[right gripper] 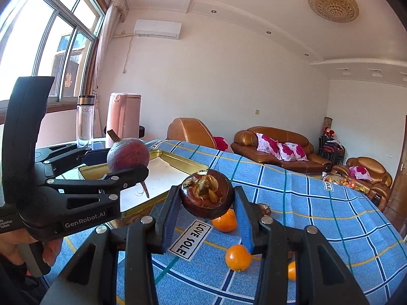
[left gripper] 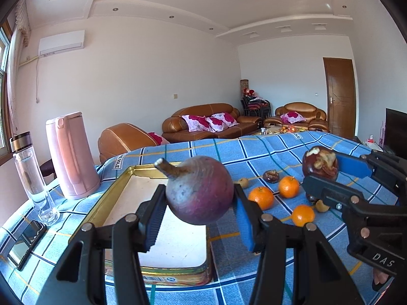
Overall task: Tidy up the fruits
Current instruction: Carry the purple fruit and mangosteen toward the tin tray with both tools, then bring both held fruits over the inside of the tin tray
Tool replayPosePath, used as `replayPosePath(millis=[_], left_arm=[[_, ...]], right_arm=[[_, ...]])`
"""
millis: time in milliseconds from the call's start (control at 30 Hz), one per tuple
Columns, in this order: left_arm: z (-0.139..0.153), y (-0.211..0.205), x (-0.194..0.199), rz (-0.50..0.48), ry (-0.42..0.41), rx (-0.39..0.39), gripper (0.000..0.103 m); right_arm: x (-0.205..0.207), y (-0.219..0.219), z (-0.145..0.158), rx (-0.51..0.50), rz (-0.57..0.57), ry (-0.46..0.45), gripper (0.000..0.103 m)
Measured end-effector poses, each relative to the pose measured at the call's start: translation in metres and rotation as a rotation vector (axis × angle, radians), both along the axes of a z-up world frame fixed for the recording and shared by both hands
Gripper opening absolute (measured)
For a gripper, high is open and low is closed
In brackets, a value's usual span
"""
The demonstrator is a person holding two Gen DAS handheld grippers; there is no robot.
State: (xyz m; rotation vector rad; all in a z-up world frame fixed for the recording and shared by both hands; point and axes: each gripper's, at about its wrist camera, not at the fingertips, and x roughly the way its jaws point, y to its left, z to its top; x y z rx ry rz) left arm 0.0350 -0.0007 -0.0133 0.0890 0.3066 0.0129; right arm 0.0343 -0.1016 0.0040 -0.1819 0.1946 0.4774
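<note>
The left gripper (left gripper: 199, 212) pinches a purple beetroot (left gripper: 201, 190) low in the centre of its view, held above the gold tin tray (left gripper: 119, 185). The right gripper (right gripper: 206, 212) pinches a mangosteen (right gripper: 206, 195) at the middle of its own view, above the blue checked desk (right gripper: 318, 203). Three oranges (left gripper: 261, 197) and smaller fruits lie on the cloth right of centre in the left view.

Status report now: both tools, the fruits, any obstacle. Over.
Left tool shut on purple beet, above gold tray. Right tool shut on mangosteen. Tangerines loose on the checked cloth. No obstacle seen.
</note>
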Motion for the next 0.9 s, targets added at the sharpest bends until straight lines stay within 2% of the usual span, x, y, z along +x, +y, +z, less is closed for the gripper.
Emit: replayPosePath(millis=[900], left_arm=[[-0.006, 0.053, 0.031, 0.093, 0.079, 0.041, 0.053]], right_arm=[[0.042, 0.078, 0.005, -0.062, 0.140, 0.052, 0.044]])
